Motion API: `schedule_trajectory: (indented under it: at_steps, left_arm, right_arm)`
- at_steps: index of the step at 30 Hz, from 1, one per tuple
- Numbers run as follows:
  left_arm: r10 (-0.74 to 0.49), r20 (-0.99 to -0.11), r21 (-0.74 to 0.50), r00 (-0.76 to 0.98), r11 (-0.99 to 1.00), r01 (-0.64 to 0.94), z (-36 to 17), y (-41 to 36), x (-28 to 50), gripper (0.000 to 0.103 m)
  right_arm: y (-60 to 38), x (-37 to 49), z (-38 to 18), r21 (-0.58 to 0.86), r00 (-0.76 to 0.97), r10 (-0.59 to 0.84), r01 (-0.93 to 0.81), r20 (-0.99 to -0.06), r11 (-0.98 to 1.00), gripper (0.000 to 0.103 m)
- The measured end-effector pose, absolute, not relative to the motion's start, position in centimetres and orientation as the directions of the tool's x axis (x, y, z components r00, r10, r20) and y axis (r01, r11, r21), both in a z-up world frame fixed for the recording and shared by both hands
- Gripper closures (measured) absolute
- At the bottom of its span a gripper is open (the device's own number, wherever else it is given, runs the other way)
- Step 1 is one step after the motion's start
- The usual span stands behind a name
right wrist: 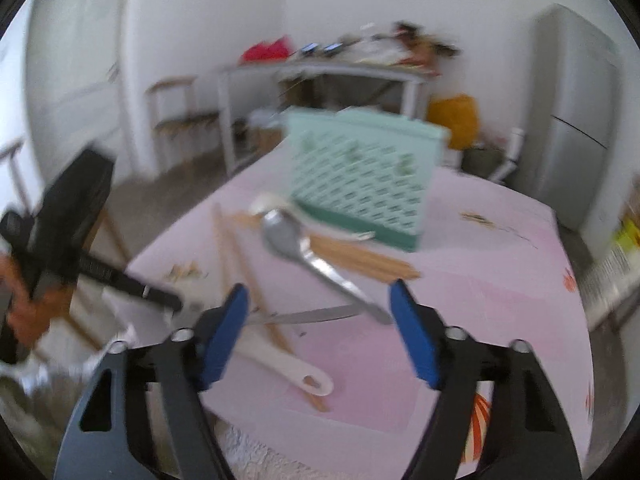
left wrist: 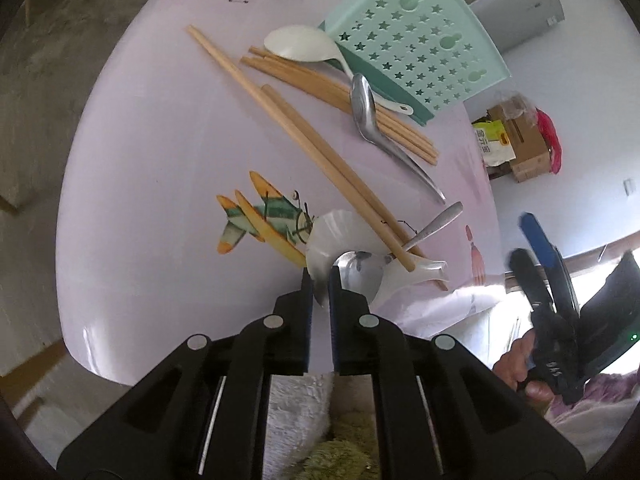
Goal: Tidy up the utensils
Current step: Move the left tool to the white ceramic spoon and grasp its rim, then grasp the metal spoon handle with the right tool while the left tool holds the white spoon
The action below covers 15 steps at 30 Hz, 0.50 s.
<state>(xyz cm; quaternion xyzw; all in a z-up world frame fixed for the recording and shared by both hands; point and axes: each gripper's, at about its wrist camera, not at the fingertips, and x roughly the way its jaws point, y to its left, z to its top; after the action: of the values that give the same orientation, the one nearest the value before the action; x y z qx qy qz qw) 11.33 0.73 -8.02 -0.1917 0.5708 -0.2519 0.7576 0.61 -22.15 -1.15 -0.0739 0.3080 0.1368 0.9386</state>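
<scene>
The left hand-held gripper [left wrist: 320,280] points down at the counter [left wrist: 160,152], its jaws squeezed together on the rim of a white rice spoon [left wrist: 340,236]. A metal spoon [left wrist: 360,268] lies in that white bowl, under two chopsticks [left wrist: 320,152]. The right hand-held gripper [right wrist: 320,320] hangs above the counter edge, jaws apart and empty. More chopsticks and spoons lie beside the green basket [left wrist: 412,40].

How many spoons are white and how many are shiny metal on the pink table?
White spoons: 2
Metal spoons: 2
Total: 4 spoons
</scene>
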Motion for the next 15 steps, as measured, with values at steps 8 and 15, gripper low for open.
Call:
schedule_trajectory:
  at_steps: [8, 15]
  left_arm:
    - [-0.612, -0.75, -0.579, 0.252, 0.791, 0.197, -8.2, 1.8, 11.0, 0.097]
    - [-0.62, -0.741, -0.587, 0.258, 0.784, 0.201, -8.2, 2.4, 10.6, 0.097]
  right_arm:
    - [-17.0, 4.9, -1.9, 0.009, 0.593, 0.369, -0.52, -0.715, 0.854, 0.061]
    - [-12.9, 9.9, -4.7, -0.023, 0.463, 0.336, -0.613, -0.82, 0.79, 0.064]
